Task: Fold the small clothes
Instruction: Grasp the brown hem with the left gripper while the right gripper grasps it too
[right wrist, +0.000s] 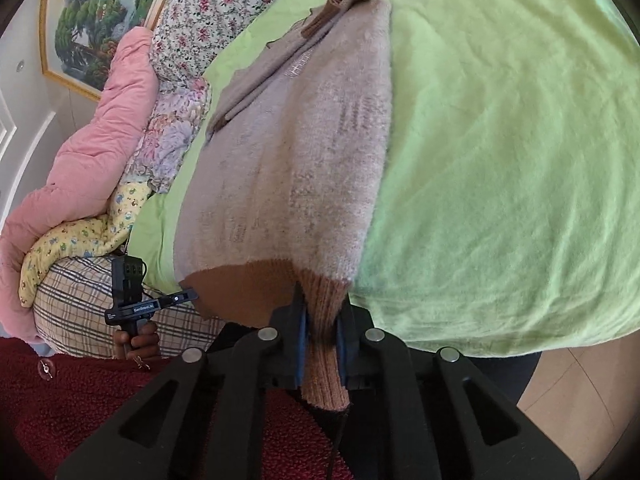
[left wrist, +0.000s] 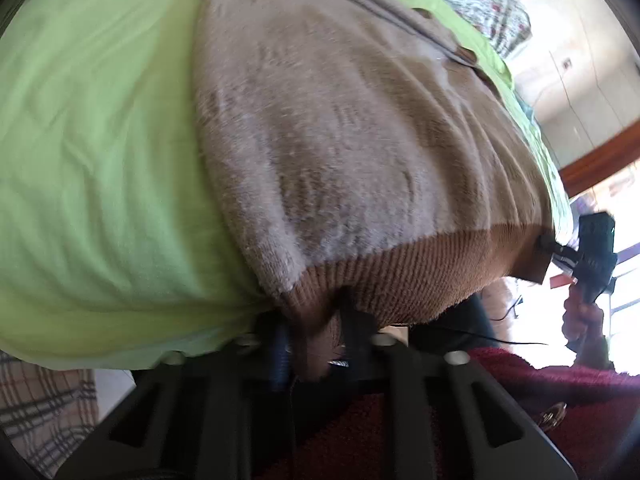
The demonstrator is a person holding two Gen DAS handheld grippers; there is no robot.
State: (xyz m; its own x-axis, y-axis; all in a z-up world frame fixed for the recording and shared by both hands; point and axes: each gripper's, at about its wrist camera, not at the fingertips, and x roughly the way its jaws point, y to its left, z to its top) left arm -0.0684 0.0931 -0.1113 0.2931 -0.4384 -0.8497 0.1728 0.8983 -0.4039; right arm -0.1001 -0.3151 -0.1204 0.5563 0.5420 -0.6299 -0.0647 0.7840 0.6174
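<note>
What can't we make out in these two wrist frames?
- Left wrist view: the whole frame is motion-blurred; left gripper's fingertips are buried in the sweater's brown ribbed hem.
- Right wrist view: right gripper's pads are mostly covered by that hem.
- Both views: the sweater's underside lies hidden against the green bedsheet.

- The sweater (right wrist: pixel 288 168) lies on the bed sheet (right wrist: pixel 500 140), stretched from the near edge toward the far side.
- Its hem is at the near edge, with the left gripper (left wrist: pixel 316 344) and the right gripper (right wrist: pixel 320 332) each on one corner.
- In the right wrist view, pillows (right wrist: pixel 188 40) and a quilt (right wrist: pixel 92 140) lie left of the sweater.
- A picture (right wrist: pixel 96 16) hangs behind them.
</note>
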